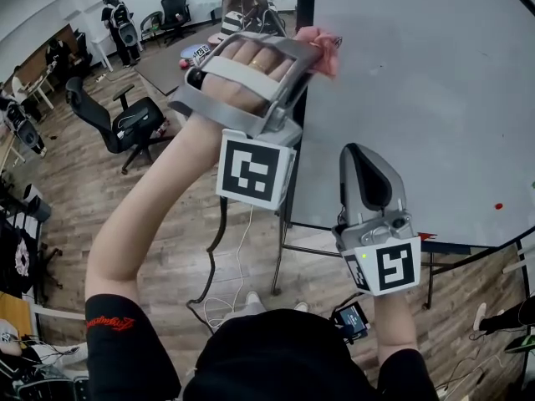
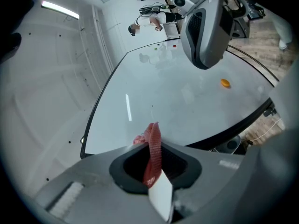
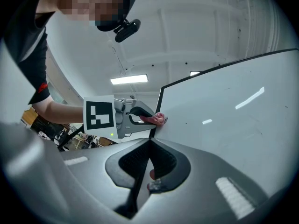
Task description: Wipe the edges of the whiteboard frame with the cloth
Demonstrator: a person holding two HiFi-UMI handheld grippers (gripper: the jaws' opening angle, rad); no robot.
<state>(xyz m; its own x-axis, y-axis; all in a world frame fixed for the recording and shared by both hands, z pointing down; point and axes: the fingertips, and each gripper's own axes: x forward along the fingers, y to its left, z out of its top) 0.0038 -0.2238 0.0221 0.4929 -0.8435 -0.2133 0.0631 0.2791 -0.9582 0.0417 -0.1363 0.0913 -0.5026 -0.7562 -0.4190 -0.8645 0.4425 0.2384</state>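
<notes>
The whiteboard [image 1: 418, 98] has a black frame [image 1: 299, 124] down its left edge. My left gripper [image 1: 311, 50] is shut on a pink cloth [image 1: 322, 40] and presses it against that edge near the top. In the left gripper view the cloth [image 2: 152, 148] sticks up between the jaws of the left gripper [image 2: 152, 164], beside the frame [image 2: 100, 101]. My right gripper [image 1: 365, 153] is shut with nothing in it, hovering over the board's lower left. The right gripper view looks past the right gripper [image 3: 148, 164] to the left gripper [image 3: 152, 118] and the cloth [image 3: 159, 119] on the frame [image 3: 158, 104].
A small red mark [image 1: 499, 206] sits on the board at the right; it shows orange [image 2: 225, 83] in the left gripper view. The board's metal stand [image 1: 280, 257] and a cable are below. An office chair [image 1: 117, 119] and a person [image 1: 121, 23] are on the wooden floor to the left.
</notes>
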